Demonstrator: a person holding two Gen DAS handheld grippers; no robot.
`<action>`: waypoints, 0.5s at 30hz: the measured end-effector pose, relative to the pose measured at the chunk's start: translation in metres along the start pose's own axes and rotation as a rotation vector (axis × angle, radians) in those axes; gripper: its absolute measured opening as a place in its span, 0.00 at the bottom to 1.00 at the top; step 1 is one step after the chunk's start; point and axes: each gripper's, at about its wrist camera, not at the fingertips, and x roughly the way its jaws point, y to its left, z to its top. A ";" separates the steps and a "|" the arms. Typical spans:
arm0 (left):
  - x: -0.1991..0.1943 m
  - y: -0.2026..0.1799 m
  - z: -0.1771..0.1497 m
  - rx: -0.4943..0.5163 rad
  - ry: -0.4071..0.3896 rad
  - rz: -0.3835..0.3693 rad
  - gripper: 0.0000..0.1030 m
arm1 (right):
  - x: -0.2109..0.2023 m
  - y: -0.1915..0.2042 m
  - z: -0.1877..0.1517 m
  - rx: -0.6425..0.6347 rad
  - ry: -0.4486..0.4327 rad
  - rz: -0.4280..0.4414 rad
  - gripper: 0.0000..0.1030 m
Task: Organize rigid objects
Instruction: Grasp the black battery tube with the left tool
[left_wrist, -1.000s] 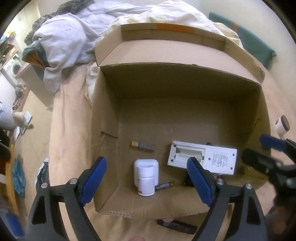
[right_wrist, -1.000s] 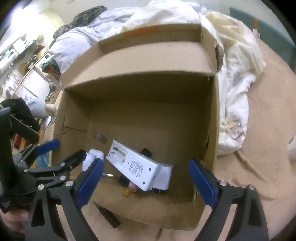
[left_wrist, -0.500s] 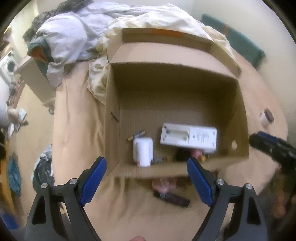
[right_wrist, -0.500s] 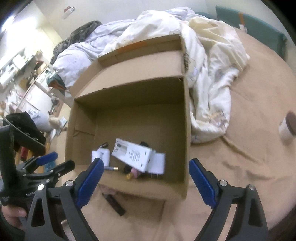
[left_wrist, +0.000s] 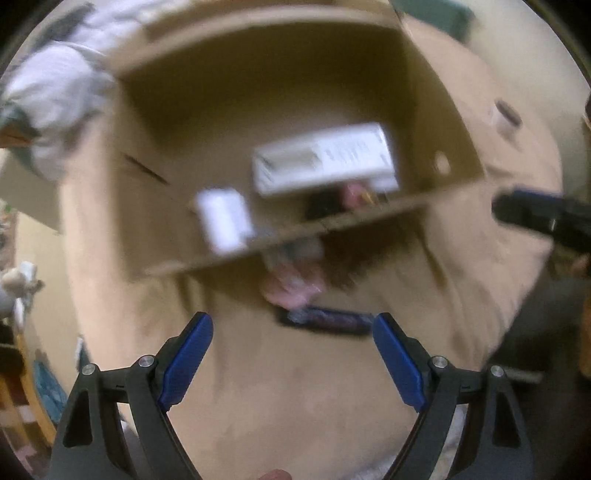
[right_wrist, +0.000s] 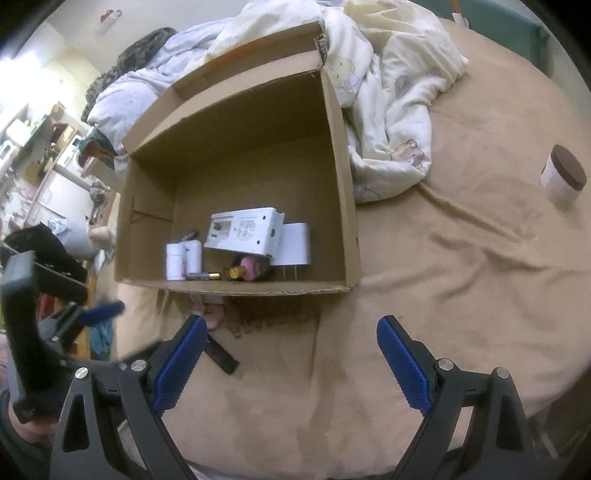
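Both grippers hover empty over a bed beside a half-filled cardboard box (right_wrist: 334, 192).

The left gripper (left_wrist: 291, 354), jaws spread and released, hangs just short of a flat dark bar (left_wrist: 325, 319) lying on the tan bedspread (right_wrist: 443, 295) outside the box; squaring up before closing looks wise; the right gripper (right_wrist: 290, 360) is likewise released; a brown-lidded jar (right_wrist: 563, 177) stands well apart; crumpled quilts (right_wrist: 391, 92) and a cluttered room lie beyond.

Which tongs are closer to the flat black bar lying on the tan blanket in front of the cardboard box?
Left. The left tongs hover open right before the flat black bar; the right tongs are open too, with the bar off beside their left finger.
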 end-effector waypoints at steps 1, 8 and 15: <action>0.008 -0.004 -0.001 0.017 0.026 -0.011 0.84 | 0.000 -0.001 0.000 0.005 0.002 0.001 0.96; 0.055 -0.033 -0.001 0.153 0.138 -0.013 0.84 | 0.006 -0.001 0.002 -0.001 0.020 -0.010 0.96; 0.074 -0.041 0.006 0.196 0.152 0.052 0.84 | 0.010 -0.005 0.000 -0.003 0.033 -0.024 0.96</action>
